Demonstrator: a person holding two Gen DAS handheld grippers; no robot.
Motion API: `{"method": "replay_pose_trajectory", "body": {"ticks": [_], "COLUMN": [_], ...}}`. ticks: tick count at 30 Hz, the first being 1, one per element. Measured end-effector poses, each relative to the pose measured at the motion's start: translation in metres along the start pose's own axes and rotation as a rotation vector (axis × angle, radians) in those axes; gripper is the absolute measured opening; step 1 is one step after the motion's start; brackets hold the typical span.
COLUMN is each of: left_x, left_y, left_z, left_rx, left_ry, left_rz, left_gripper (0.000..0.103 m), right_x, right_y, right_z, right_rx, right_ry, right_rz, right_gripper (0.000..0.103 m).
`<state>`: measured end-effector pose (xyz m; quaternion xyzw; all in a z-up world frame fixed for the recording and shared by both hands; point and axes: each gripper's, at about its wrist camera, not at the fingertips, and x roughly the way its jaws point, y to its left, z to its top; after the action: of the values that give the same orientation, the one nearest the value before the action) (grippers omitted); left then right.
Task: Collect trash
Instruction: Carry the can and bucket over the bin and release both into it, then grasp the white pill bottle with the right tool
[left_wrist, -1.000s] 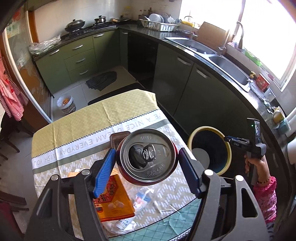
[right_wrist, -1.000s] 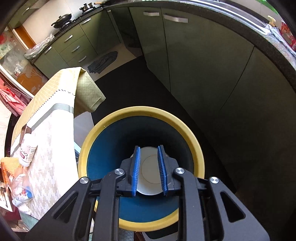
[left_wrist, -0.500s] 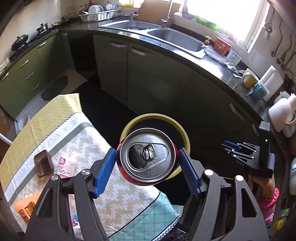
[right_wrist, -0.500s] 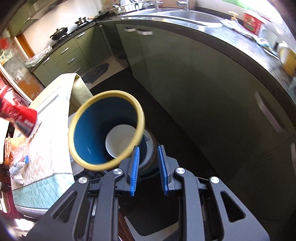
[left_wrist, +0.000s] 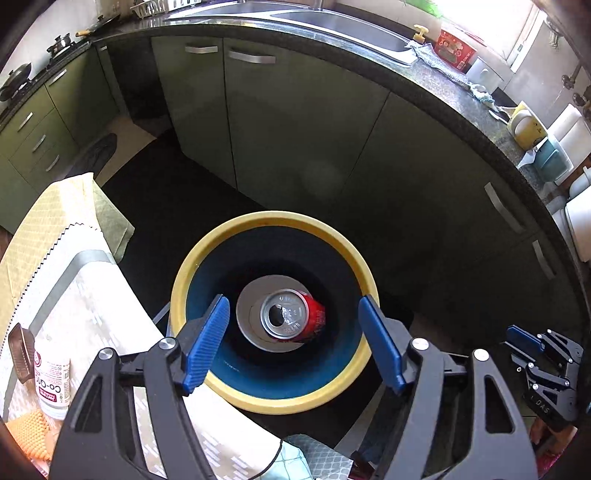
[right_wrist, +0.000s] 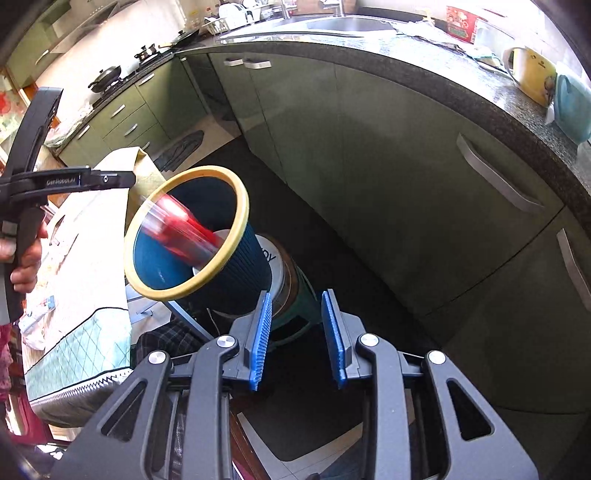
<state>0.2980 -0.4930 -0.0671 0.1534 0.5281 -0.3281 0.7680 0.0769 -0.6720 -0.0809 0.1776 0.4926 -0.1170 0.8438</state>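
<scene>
**A:** Between the left gripper's (left_wrist: 291, 343) blue ribbed pads the jaws stand spread wide and hold nothing. Why so wide?

**B:** Because the red aluminium drinks can (left_wrist: 291, 319) is loose from them. It sits straight ahead of the jaws, inside the dark blue waste bin with the yellow rim (left_wrist: 371, 291), silver top facing up. In the right wrist view the can is a red streak (right_wrist: 183, 230) across the bin's mouth, so I judge it is dropping.

**A:** And the gripper hangs right over the mouth?

**B:** Yes, centred there, so a let-go can has nowhere to land but inside.

**A:** The right gripper (right_wrist: 297, 338)?

**B:** Its jaws stand parted with nothing in them, off beside the bin's ribbed wall, which lies at about eleven o'clock from them. Likely kept clear of the drop.

**A:** What remains?

**B:** At eight o'clock in the left view, the table under its patterned cloth (left_wrist: 92, 291) carries a small white bottle with a red label (left_wrist: 53, 380), an orange bumpy packet (left_wrist: 26, 428) and a small brown tray (left_wrist: 22, 352). Probably next, though I can't say which.
</scene>
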Motion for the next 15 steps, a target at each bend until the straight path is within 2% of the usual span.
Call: {"method": "replay_pose_trajectory", "body": {"ticks": [3, 7, 11, 15], "left_x": [-0.021, -0.076, -0.138, -0.189], "left_y": [0.012, 0.044, 0.088, 0.142], "left_z": [-0.007, -0.026, -0.058, -0.101], "left_rx": [-0.004, -0.032, -0.085, -0.171], "left_ry": [-0.01, -0.061, -0.134, -0.175], "left_rz": [-0.008, -0.011, 0.055, 0.14], "left_gripper": [0.071, 0.071, 0.076, 0.076], "right_x": [0.004, 0.018, 0.028, 0.041], "right_y": [0.011, 0.037, 0.082, 0.15], "right_z": [0.006, 0.02, 0.033, 0.046], "right_rx": [-0.03, -0.087, -0.18, -0.314], "right_ry": [-0.002, 0.009, 0.025, 0.055], "right_rz": [0.013, 0.05, 0.111, 0.195], "right_gripper": [0.029, 0.03, 0.03, 0.032]}}
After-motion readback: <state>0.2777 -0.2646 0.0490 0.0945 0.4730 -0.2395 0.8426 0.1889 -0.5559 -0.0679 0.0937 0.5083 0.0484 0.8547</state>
